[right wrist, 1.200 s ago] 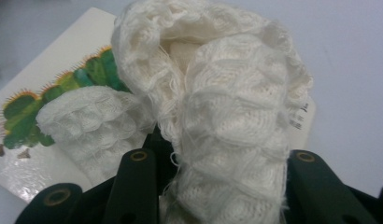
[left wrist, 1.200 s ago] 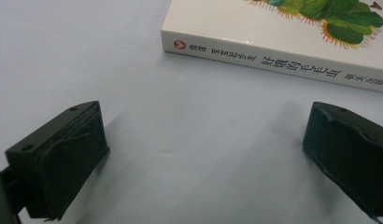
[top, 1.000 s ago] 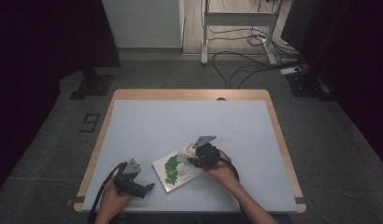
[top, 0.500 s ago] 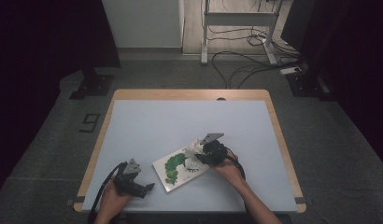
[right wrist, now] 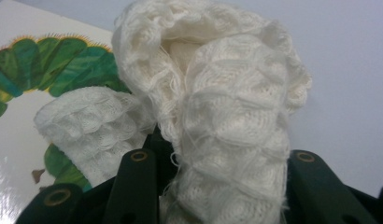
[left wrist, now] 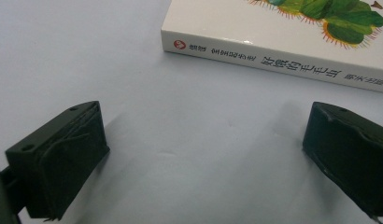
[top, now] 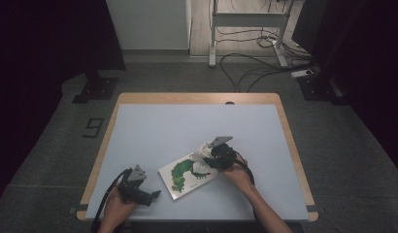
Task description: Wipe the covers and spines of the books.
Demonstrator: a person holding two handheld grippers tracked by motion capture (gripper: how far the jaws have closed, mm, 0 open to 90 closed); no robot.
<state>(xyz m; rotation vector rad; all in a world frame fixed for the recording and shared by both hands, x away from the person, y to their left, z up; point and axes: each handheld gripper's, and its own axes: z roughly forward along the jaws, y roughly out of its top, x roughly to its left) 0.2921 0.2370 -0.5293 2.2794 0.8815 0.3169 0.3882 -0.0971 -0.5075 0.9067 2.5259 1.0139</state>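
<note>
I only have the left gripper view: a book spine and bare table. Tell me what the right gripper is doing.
Observer: The right gripper is shut on a white knitted cloth.
Operator: Say where it is relative to the book.
Observer: In the high view it is over the book, at its far right corner.
Operator: Describe the cover.
Observer: A green caterpillar on white.

Dim room, table (top: pixel 153 131) lit; book (right wrist: pixel 12 154) cover glare; sharp pics.
</note>
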